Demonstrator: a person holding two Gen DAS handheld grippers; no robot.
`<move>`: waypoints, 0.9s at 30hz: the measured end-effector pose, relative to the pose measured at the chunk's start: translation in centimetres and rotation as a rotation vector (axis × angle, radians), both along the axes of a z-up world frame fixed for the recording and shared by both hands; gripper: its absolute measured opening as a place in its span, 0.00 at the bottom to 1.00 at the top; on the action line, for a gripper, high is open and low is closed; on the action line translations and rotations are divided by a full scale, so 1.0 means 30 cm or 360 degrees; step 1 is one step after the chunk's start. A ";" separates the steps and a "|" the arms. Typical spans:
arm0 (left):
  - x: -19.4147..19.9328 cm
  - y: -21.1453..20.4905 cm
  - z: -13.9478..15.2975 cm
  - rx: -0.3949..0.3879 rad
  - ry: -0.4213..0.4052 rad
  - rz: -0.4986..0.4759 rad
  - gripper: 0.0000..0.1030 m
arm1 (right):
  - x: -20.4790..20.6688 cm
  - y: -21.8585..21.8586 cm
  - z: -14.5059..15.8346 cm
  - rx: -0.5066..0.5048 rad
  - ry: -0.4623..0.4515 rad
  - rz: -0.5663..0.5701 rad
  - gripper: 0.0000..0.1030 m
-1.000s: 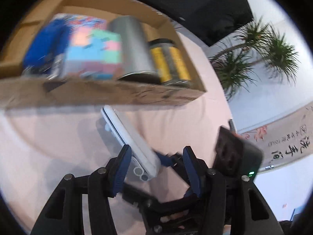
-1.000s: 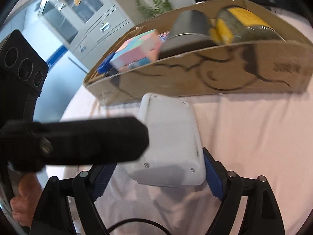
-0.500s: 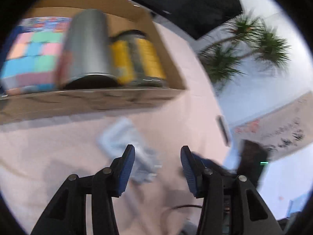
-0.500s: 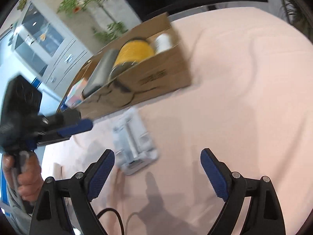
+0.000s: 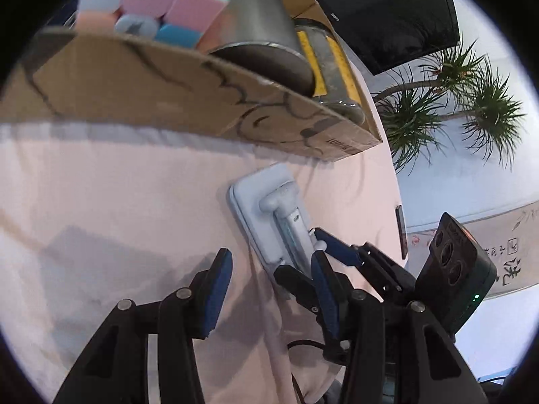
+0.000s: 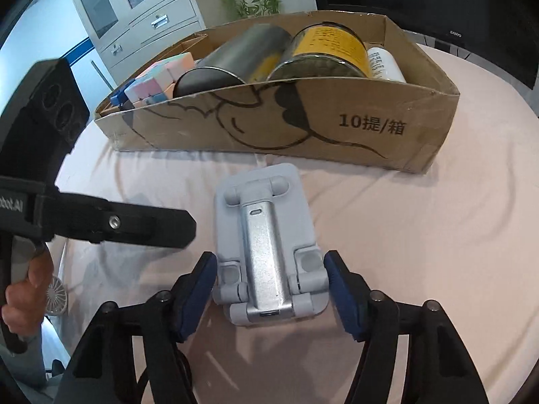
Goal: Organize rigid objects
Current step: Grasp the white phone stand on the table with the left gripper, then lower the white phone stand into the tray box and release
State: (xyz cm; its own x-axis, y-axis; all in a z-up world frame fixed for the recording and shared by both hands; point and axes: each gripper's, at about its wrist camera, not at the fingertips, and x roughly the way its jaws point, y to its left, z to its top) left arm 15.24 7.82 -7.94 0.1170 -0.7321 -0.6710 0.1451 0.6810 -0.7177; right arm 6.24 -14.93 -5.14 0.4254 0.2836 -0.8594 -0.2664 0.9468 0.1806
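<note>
On the pink-clothed desk [image 6: 421, 235], the right gripper [image 6: 269, 289] has just closed onto the phone stand [image 6: 266, 245]; its hinge could shift and slip. The left gripper [image 5: 269, 289] hangs open, empty.

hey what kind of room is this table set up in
Probably an office or lobby rather than a home: a grey metal filing cabinet with glass doors, a large dark wall screen, and potted plants around the cloth-covered table.
</note>
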 end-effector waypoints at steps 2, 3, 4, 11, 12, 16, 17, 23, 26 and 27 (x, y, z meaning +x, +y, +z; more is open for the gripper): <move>-0.007 0.007 -0.012 -0.0026 0.0015 0.0008 0.46 | 0.002 0.001 -0.004 0.0089 0.0070 -0.0009 0.45; -0.010 0.011 -0.022 -0.0046 0.0030 0.0010 0.45 | -0.007 0.013 0.002 0.0133 0.0082 -0.0024 0.43; -0.014 0.015 -0.028 -0.0042 0.0035 0.0016 0.45 | -0.009 0.022 0.001 0.0147 0.0092 -0.0036 0.43; -0.028 0.069 -0.011 -0.0031 -0.0026 0.0074 0.35 | -0.006 0.058 0.000 0.0440 0.0210 -0.0085 0.42; -0.030 0.082 0.006 -0.0028 -0.0051 0.0085 0.35 | -0.016 0.078 0.024 0.0433 0.0179 -0.0073 0.42; -0.019 0.135 0.161 -0.0002 -0.0250 0.0150 0.35 | 0.014 0.126 0.161 0.0475 0.0035 -0.0010 0.42; -0.004 0.150 0.212 0.0013 -0.0313 0.0161 0.35 | 0.030 0.142 0.197 0.0480 -0.0008 0.0009 0.42; 0.244 0.229 0.434 0.0093 -0.0553 0.0152 0.35 | 0.261 0.243 0.401 0.0462 -0.0235 0.0059 0.42; 0.431 0.260 0.444 0.0118 -0.0503 0.0108 0.35 | 0.449 0.289 0.423 0.0442 -0.0201 0.0003 0.42; 0.485 0.265 0.436 0.0113 -0.0466 0.0099 0.35 | 0.512 0.303 0.416 0.0437 -0.0167 -0.0017 0.42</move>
State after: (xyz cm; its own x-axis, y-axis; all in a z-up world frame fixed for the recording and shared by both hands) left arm 29.79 15.77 5.13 0.3558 -0.6699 -0.6517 0.2952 0.7422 -0.6017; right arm 21.61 -5.84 7.33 0.5118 0.4946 -0.7025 -0.2877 0.8691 0.4023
